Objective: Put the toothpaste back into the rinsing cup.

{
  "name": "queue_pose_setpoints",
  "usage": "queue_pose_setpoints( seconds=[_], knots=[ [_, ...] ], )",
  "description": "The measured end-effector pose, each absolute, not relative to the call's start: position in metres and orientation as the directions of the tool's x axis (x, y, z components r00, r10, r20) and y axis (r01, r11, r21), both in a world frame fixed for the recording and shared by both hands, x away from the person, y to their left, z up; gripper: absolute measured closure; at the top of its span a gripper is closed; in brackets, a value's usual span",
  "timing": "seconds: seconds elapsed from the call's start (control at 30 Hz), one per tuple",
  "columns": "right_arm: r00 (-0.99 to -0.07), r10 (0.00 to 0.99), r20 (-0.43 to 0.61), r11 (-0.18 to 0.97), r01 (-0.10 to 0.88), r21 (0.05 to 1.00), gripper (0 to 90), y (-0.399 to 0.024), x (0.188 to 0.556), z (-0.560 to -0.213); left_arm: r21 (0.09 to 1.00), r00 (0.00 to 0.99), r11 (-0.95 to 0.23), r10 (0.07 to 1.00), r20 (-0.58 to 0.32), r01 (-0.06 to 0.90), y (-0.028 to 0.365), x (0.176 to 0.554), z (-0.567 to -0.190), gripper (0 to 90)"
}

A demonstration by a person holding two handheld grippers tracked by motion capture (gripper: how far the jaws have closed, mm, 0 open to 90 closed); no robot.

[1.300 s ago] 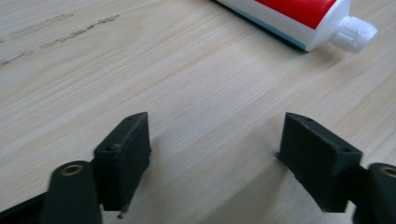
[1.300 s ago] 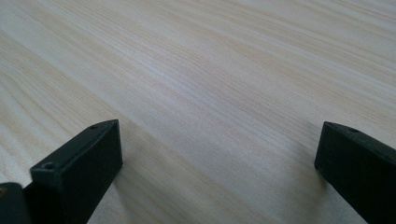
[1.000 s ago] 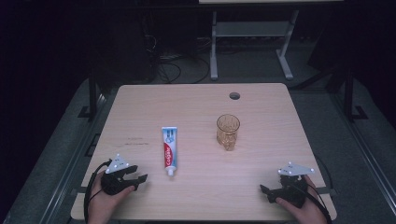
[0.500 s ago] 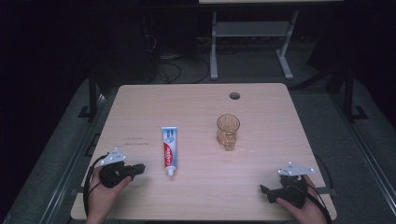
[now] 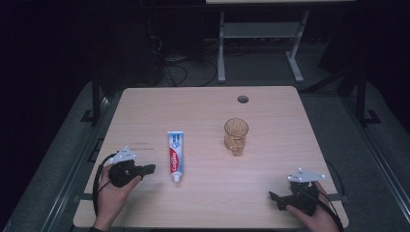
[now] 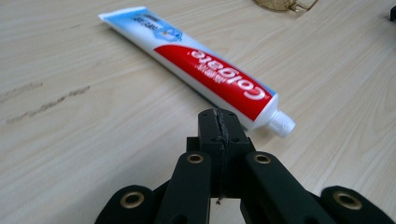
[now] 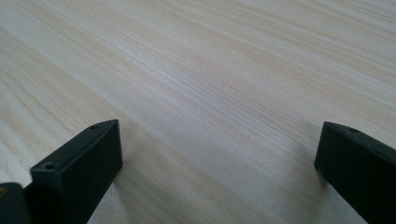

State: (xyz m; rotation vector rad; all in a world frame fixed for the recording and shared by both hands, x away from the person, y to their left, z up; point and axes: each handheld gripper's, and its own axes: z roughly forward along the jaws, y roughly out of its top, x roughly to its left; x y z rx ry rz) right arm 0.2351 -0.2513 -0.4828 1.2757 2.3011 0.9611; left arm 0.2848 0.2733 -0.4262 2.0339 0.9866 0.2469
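A red, white and blue toothpaste tube (image 5: 175, 155) lies flat on the wooden table (image 5: 203, 111), its white cap toward the person. My left gripper (image 5: 150, 168) is held just left of the tube's cap end and points at it. In the left gripper view its jaws (image 6: 218, 122) have just been closing and now meet with nothing between them, a little short of the tube (image 6: 205, 60). My right gripper (image 5: 274, 198) rests near the table's front right corner. In the right gripper view it (image 7: 219, 158) stands wide open over bare wood.
An amber ribbed glass (image 5: 236, 135) stands upright right of the tube, and its base shows at the top of the left gripper view (image 6: 280, 3). A round cable hole (image 5: 242, 99) sits near the table's far edge. Metal stand legs (image 5: 222, 53) and cables lie on the floor beyond.
The left gripper's jaws have gone from open to shut, with nothing caught. That hand has lifted and shifted slightly away from the person. The right gripper has stayed put.
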Motion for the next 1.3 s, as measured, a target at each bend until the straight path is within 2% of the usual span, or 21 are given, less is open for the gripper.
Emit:
queue_pose_setpoints(
  seconds=[0.63,1.3],
  knots=[
    [-0.546,0.837,0.029,0.373,0.608,0.701,0.2,-0.251,0.235,-0.483,0.770,0.730,-0.376,0.663,-0.166,0.516,0.225,0.315,-0.417,90.0],
    [-0.551,0.834,0.029,0.376,0.606,0.702,0.2,-0.251,0.234,-0.483,0.716,0.769,-0.464,0.619,-0.159,0.521,0.181,0.337,-0.442,90.0]
  ],
)
